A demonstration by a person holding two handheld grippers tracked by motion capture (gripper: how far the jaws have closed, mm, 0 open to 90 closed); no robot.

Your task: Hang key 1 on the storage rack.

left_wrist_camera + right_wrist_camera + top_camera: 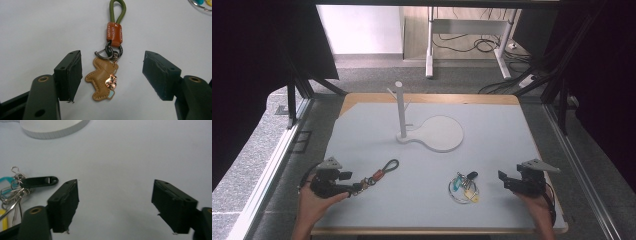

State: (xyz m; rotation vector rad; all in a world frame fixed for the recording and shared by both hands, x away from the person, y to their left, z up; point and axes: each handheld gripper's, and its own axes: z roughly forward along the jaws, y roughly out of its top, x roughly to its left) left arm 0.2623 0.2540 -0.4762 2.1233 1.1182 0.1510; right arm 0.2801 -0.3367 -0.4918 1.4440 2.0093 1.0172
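Left gripper [112,75] released, jaws wide around leather keychain [103,78], centre frame. Light, floppy, likely dangles; grip stiff orange tab [114,34].

The place looked like a lab or test bay set up for recording. A pale work table [512,130] stood inside a frame hung with black curtains [247,75], on grey carpet. At twelve o'clock beyond it, a height-adjustable desk frame [430,45] stood with loose cables [472,45] trailing across the floor.
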